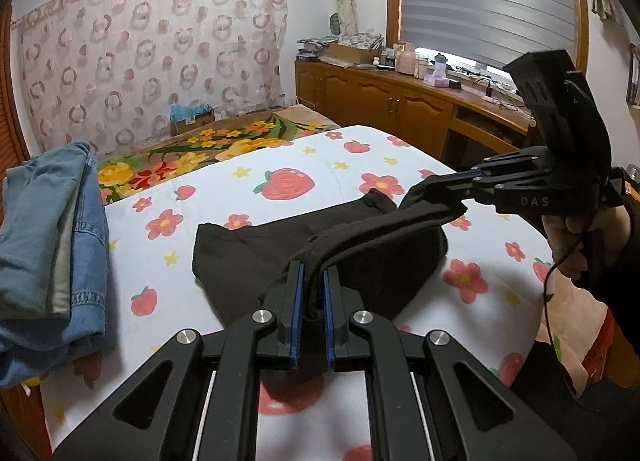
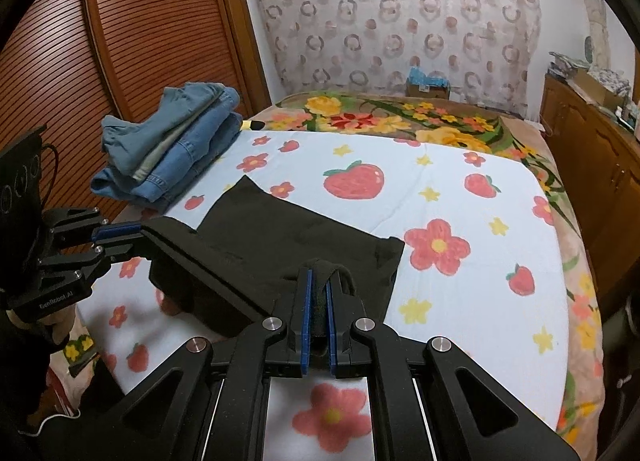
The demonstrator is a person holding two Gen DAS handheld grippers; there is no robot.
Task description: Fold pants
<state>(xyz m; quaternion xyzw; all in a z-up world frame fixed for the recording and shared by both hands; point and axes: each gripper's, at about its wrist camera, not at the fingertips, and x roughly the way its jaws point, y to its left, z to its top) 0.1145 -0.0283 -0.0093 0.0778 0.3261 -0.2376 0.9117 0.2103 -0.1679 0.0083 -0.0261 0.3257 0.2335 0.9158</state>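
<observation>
Lying on the strawberry-print sheet (image 2: 440, 189), the black pants (image 2: 280, 233) run toward 11 o'clock in the right wrist view. We hold the near edge raised and taut between both tongs. The right gripper (image 2: 318, 281) and the left gripper (image 1: 312, 273) are each closed on that edge, equally near. We judge the fold travels toward 12 o'clock.

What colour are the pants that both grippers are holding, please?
Black; the pants show best in the right wrist view, spread on the flowered sheet.
</observation>
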